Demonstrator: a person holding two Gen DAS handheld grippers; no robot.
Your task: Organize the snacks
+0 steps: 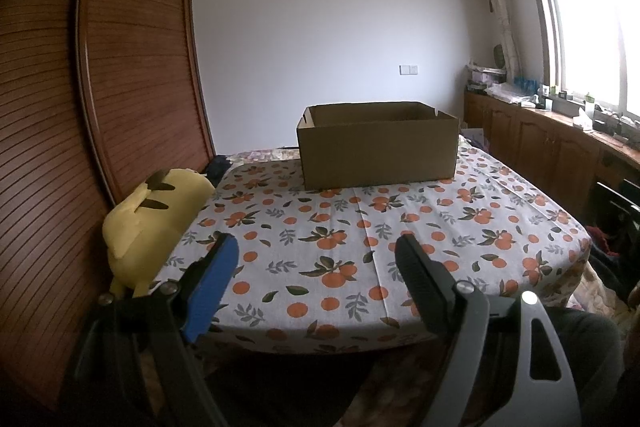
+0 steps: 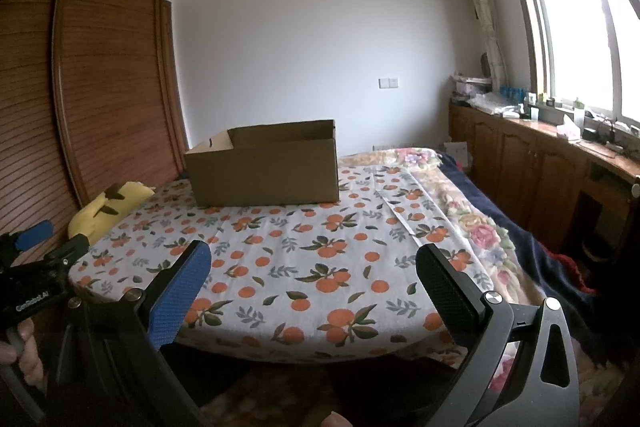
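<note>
Evidently ready to receive snacks, the cardboard box sat open-topped, while nearer than it both the left gripper and right gripper hung spread and empty.

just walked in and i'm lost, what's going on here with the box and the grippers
A person holds two grippers over a table with an orange-print cloth. The left gripper and right gripper are both open and empty. An open cardboard box sits at the far end. No snacks are visible yet.
</note>
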